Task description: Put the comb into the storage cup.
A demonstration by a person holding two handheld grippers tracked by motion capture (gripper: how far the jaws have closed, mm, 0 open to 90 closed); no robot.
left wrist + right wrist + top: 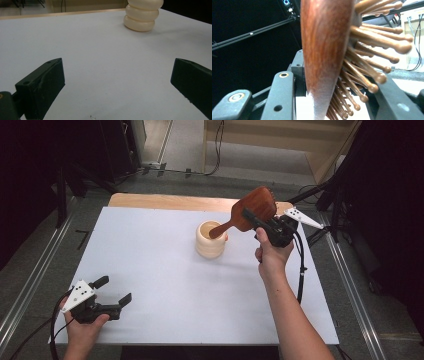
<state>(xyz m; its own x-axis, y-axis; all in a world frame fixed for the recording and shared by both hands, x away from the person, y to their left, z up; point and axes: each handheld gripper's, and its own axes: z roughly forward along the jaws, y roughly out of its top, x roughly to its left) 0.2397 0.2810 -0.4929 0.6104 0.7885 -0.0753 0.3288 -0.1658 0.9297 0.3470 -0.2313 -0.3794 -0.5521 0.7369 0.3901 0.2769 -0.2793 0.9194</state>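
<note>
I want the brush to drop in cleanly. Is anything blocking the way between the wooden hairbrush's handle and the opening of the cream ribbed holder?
Nothing visible. The right gripper clamps the wooden hairbrush by its head, and the handle tip is already at the mouth of the cream ribbed holder.

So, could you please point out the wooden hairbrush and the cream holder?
wooden hairbrush (256, 206), high view, back of its head.
cream holder (210, 248), high view, ribbed outer wall.

No text, label, brand, number or sign can be read on anything on the table or around it.
</note>
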